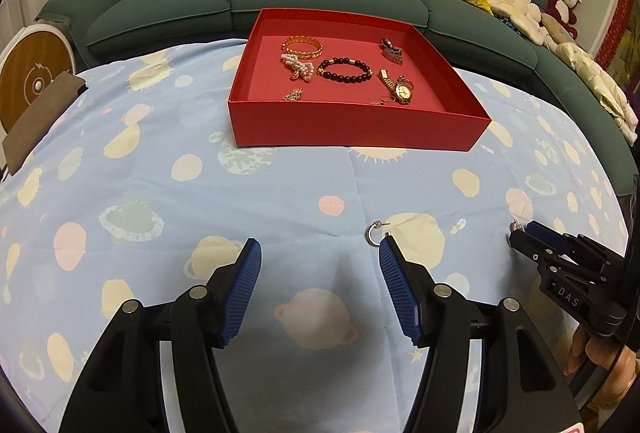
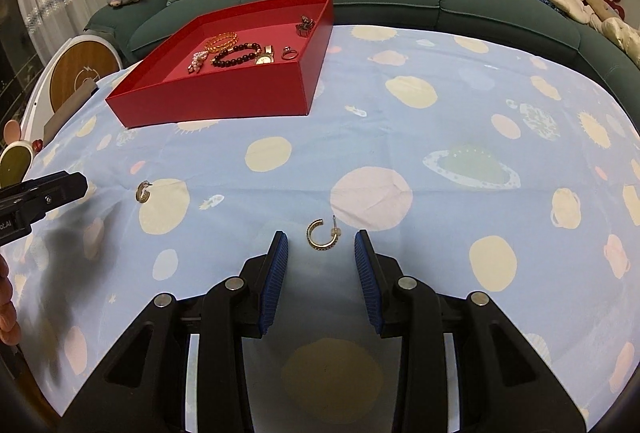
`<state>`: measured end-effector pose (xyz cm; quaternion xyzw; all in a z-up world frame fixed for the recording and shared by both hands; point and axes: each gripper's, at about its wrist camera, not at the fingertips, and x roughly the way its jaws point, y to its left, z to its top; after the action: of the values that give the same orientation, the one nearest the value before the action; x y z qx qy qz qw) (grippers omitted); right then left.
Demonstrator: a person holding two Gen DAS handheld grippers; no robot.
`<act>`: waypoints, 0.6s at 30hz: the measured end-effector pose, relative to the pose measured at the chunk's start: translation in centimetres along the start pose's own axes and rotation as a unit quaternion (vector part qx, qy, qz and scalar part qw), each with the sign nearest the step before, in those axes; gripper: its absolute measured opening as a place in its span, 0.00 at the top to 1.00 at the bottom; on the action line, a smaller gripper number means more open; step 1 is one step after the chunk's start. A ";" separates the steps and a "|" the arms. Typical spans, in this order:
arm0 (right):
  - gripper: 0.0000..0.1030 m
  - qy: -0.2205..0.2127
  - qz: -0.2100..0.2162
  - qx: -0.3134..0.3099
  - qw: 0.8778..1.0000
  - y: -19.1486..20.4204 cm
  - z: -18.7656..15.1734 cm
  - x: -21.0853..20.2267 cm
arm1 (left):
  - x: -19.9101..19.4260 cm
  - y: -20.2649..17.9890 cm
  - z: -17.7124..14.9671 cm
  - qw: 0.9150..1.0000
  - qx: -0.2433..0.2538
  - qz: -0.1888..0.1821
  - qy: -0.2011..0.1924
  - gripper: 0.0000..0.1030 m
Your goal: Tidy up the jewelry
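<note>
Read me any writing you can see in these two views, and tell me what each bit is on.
"DAS": white letters on the black body of the right gripper, seen from the left wrist.
"ot.AI": cut-off letters on the left gripper body at the frame edge.
Watch dial in the red box: too small to read.

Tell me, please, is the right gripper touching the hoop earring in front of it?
Apart: in the right wrist view the hoop earring lies on the tablecloth between the open right gripper's fingertips, cloth showing either side.

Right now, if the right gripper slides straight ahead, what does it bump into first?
Probably the hoop earring lying on the tablecloth, just ahead of the right gripper and between its open jaws; depth is hard to judge.
</note>
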<state>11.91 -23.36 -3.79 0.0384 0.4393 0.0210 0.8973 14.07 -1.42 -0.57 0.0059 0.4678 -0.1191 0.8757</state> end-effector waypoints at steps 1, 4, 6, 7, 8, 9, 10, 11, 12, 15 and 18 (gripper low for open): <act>0.68 -0.001 0.000 0.001 1.000 0.0 0.0 0.1 | 0.1 0.0 0.0 1.000 0.000 0.000 0.001 0.43; 0.72 -0.001 -0.002 0.000 1.000 0.0 0.2 0.3 | 0.4 -0.2 0.0 1.000 -0.003 -0.005 0.005 0.43; 0.82 0.001 -0.004 -0.005 1.000 0.3 0.3 0.4 | 0.6 -0.2 0.1 1.000 -0.006 -0.010 0.008 0.43; 0.84 0.003 -0.006 -0.009 1.000 0.4 0.3 0.4 | 0.8 -0.2 0.1 1.000 -0.007 -0.012 0.009 0.43; 0.84 0.003 -0.009 -0.012 1.000 0.6 0.3 0.5 | 1.0 -0.2 0.1 1.000 -0.009 -0.014 0.011 0.43; 0.84 0.002 -0.012 -0.014 1.000 0.7 0.3 0.5 | 1.2 -0.2 0.1 1.000 -0.010 -0.016 0.014 0.43; 0.84 0.003 -0.011 -0.015 1.000 0.8 0.3 0.5 | 1.5 -0.3 0.2 1.000 -0.011 -0.019 0.016 0.43; 0.85 0.003 -0.010 -0.016 1.000 0.9 0.3 0.5 | 1.9 -0.4 0.2 1.000 -0.012 -0.019 0.019 0.43; 0.85 0.002 -0.010 -0.017 1.000 0.9 0.3 0.4 | 2.2 -0.5 0.2 1.000 -0.012 -0.019 0.022 0.43; 0.85 -0.003 -0.004 -0.013 1.000 0.9 0.6 -0.1 | 3.3 -1.3 0.1 1.000 -0.002 -0.014 0.024 0.43; 0.85 -0.009 0.005 -0.008 1.000 0.9 0.9 -0.9 | 4.4 -2.2 -0.1 1.000 0.010 -0.013 0.025 0.43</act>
<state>12.05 -22.61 -2.50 0.0336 0.4307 0.0286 0.9014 15.87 -4.46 -4.01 0.0116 0.4885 -0.1348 0.8620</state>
